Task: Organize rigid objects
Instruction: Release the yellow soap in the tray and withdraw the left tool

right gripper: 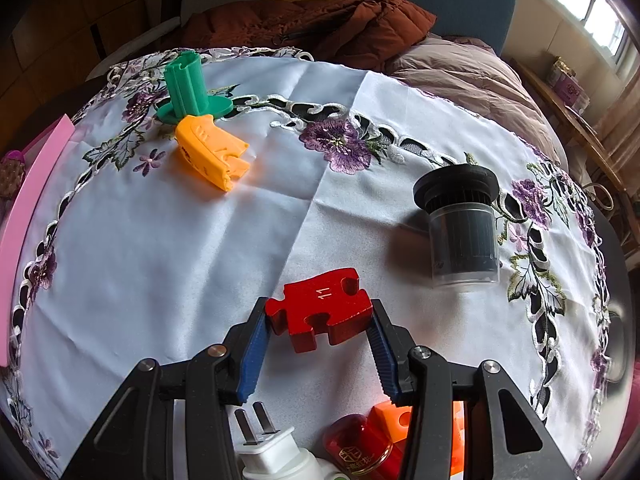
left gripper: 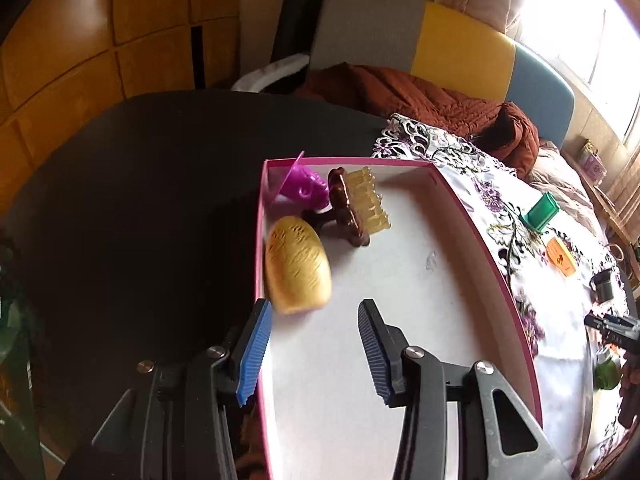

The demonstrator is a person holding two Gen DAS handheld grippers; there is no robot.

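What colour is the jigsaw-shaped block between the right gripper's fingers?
Red jigsaw-shaped block, with a white "11" on top; clearest in the right wrist view.

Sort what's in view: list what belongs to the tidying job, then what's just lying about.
Job:
pink box
yellow oval piece, purple piece and brown brush, in the box
red puzzle piece, in the right gripper
orange piece
green piece
black canister
left gripper, empty

Lying about:
brown jacket
embroidered cloth

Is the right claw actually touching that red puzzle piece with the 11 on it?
Touching. In the right wrist view, the right claw has both blue pads pressed against opposite sides of the red puzzle piece, holding it above the flowered tablecloth.
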